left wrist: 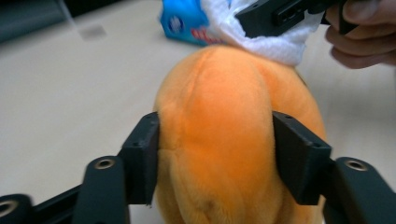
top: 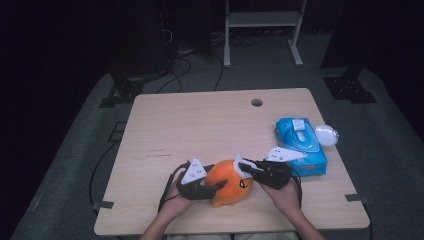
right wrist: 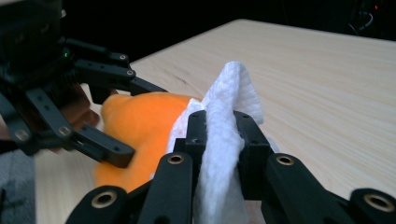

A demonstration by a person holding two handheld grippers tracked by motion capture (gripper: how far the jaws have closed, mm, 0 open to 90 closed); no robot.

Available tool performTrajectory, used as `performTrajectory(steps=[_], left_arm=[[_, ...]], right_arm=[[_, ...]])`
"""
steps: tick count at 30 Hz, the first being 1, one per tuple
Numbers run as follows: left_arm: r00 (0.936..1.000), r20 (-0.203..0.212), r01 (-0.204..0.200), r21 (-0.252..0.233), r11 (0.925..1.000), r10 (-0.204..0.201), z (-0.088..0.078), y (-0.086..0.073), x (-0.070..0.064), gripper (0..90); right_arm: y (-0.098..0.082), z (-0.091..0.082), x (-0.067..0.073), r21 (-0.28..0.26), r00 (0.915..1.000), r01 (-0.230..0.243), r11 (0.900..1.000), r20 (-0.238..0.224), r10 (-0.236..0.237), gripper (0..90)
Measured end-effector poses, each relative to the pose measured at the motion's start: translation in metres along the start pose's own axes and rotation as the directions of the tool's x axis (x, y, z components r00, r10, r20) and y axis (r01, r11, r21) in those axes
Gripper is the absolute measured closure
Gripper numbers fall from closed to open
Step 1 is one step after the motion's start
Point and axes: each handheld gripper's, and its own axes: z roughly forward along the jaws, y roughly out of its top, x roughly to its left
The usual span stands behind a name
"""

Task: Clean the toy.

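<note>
An orange plush toy (top: 227, 186) lies near the table's front edge, between the two hands. My left gripper (top: 214, 188) comes in from the left. In the left gripper view its pads (left wrist: 145, 156) press on both sides of the orange plush toy (left wrist: 215, 135). My right gripper (top: 243, 166) reaches in from the right, shut on a white wipe (right wrist: 224, 135). The wipe (left wrist: 275, 44) rests against the top of the toy. In the right gripper view the left gripper (right wrist: 137, 123) straddles the plush (right wrist: 140, 121) at the left.
A blue pack of wipes (top: 300, 144) lies to the right of the hands, with a small round white thing (top: 327, 135) beside it at the table's right edge. A cable hole (top: 257, 102) sits near the far edge. Bare wood (top: 200, 130) stretches across the table's middle and left.
</note>
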Motion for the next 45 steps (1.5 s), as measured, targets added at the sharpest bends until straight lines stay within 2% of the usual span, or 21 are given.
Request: performTrajectory(steps=[3, 6, 7, 8, 9, 12, 14, 15, 16, 17, 18, 20, 23, 25, 27, 33, 34, 38, 39, 41, 45], left_arm=[[0.9870, -0.035, -0.157, -0.010, 0.9875, 0.157, 0.004, 0.008, -0.016, 41.2], [0.9880, -0.022, -0.153, -0.019, 0.9880, 0.153, 0.003, 0.007, -0.017, 37.0], [0.9975, 0.017, -0.068, -0.042, 0.9968, 0.069, 0.002, 0.005, -0.011, 32.2], [0.9975, 0.017, -0.068, -0.042, 0.9968, 0.069, 0.002, 0.005, -0.011, 26.6], [0.9981, 0.040, 0.049, -0.030, 0.9984, -0.048, 0.002, 0.002, -0.001, 21.1], [0.9807, 0.069, 0.182, 0.013, 0.9832, -0.183, 0.006, -0.003, 0.009, 13.4], [0.9810, 0.076, 0.179, 0.005, 0.9839, -0.179, 0.006, -0.005, 0.008, 26.9], [0.9958, 0.025, 0.088, -0.011, 0.9961, -0.088, 0.004, -0.003, 0.003, 33.5], [0.9958, 0.025, 0.088, -0.011, 0.9961, -0.088, 0.004, -0.003, 0.003, 37.6], [0.9995, -0.006, 0.031, -0.033, 0.9990, -0.031, 0.003, 0.000, -0.001, 37.6], [0.9965, -0.055, -0.065, -0.051, 0.9966, 0.062, 0.002, 0.004, -0.008, 41.3], [0.9887, -0.068, -0.136, -0.043, 0.9897, 0.133, 0.003, 0.007, -0.014, 41.5], [0.9914, -0.051, -0.123, -0.050, 0.9911, 0.121, 0.003, 0.005, -0.013, 39.1], [0.9992, -0.014, -0.038, -0.064, 0.9972, 0.037, 0.002, 0.002, -0.009, 33.0], [0.9987, -0.015, -0.049, -0.068, 0.9965, 0.048, 0.004, 0.002, -0.011, 35.0], [0.9922, -0.008, -0.125, -0.065, 0.9901, 0.124, 0.007, 0.003, -0.023, 36.4], [0.9906, -0.014, -0.137, -0.062, 0.9887, 0.136, 0.007, 0.001, -0.023, 36.6], [0.9930, -0.016, -0.118, -0.060, 0.9911, 0.117, 0.004, -0.003, -0.018, 37.7], [0.9966, -0.006, -0.083, -0.060, 0.9948, 0.083, 0.003, -0.006, -0.013, 37.4], [0.9986, 0.030, -0.040, -0.072, 0.9966, 0.043, 0.003, -0.005, -0.008, 34.4], [0.9989, 0.035, 0.033, -0.093, 0.9951, -0.030, 0.004, 0.000, -0.002, 26.1]], right_arm=[[0.008, 0.000, 0.012, -0.028, 0.9988, 0.040, 0.999, -0.029, -0.041, 77.0], [0.009, 0.000, 0.013, -0.021, 0.9981, 0.057, 0.998, -0.022, -0.057, 77.0], [0.006, 0.000, 0.009, -0.014, 0.9988, 0.044, 0.999, -0.022, -0.045, 77.1], [0.006, 0.000, 0.009, -0.014, 0.9988, 0.044, 0.999, -0.022, -0.045, 77.1], [0.001, 0.001, 0.004, 0.010, 0.9992, 0.040, 0.999, -0.004, -0.040, 77.2], [-0.005, 0.002, -0.003, 0.014, 1.0000, 0.001, 1.000, 0.000, -0.001, 77.3], [-0.003, 0.001, -0.002, 0.011, 1.0000, 0.003, 1.000, 0.003, -0.004, 77.3], [0.001, 0.001, 0.003, 0.000, 0.9999, 0.013, 1.000, 0.005, -0.013, 77.3], [0.003, 0.001, 0.006, -0.010, 0.9997, 0.023, 1.000, -0.001, -0.023, 77.2], [0.003, 0.001, 0.006, -0.010, 0.9997, 0.023, 1.000, -0.001, -0.023, 77.2], [0.009, 0.002, 0.014, -0.030, 0.9991, 0.030, 0.999, -0.028, -0.030, 77.2], [0.015, 0.002, 0.023, -0.036, 0.9963, 0.076, 0.996, -0.038, -0.077, 77.2], [0.017, 0.003, 0.024, -0.031, 0.9954, 0.092, 0.995, -0.024, -0.093, 77.3], [0.010, 0.003, 0.015, -0.004, 0.9976, 0.069, 0.998, 0.009, -0.069, 77.3], [0.009, 0.002, 0.013, -0.006, 0.9992, 0.039, 0.999, 0.003, -0.039, 77.3], [0.019, 0.007, 0.042, -0.020, 0.9899, 0.124, 0.992, -0.067, -0.125, 77.3], [0.021, 0.010, 0.050, -0.003, 0.9833, 0.172, 0.985, -0.059, -0.172, 77.3], [0.020, 0.010, 0.040, 0.014, 0.9848, 0.173, 0.985, 0.001, -0.174, 77.3], [0.014, 0.006, 0.024, 0.033, 0.9896, 0.132, 0.991, 0.052, -0.134, 77.3], [0.008, 0.003, 0.011, 0.031, 0.9951, 0.074, 0.997, 0.064, -0.075, 77.3], [0.008, 0.005, 0.015, 0.026, 0.9944, 0.086, 0.996, 0.060, -0.087, 77.3]])
